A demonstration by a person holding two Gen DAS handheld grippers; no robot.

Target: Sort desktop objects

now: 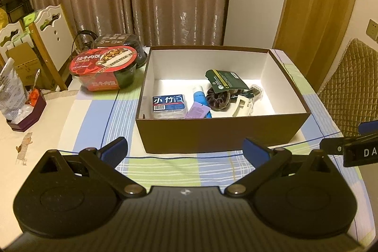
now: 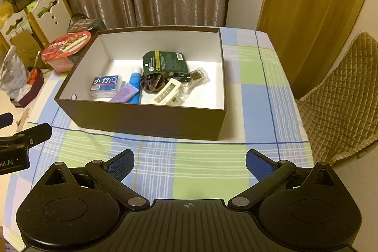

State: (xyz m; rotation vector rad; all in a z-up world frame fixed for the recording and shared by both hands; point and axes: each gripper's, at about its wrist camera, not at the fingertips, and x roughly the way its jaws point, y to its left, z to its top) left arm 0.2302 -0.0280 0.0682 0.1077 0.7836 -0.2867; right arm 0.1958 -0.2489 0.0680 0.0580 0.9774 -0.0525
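A brown box (image 1: 212, 131) (image 2: 141, 121) with a white inside stands on the checked tablecloth. In it lie a blue tissue pack (image 1: 168, 103) (image 2: 105, 83), a blue tube (image 1: 200, 96) (image 2: 135, 80), a purple sachet (image 1: 198, 110) (image 2: 125, 93), a dark scrunchie (image 1: 217, 99) (image 2: 151, 83), a green card pack (image 1: 225, 80) (image 2: 165, 61) and a cream hair clip (image 1: 243, 105) (image 2: 167, 91). My left gripper (image 1: 185, 149) hangs open in front of the box with nothing in it. My right gripper (image 2: 190, 163) is open too, equally bare, just before the box's near wall.
Two instant meal bowls (image 1: 104, 67) (image 2: 67, 49) sit left of the box. A small purple box with wrappers (image 1: 26, 110) (image 2: 29, 89) is at the far left. A quilted chair (image 1: 349, 89) (image 2: 340, 98) stands at the table's right edge. Curtains hang behind.
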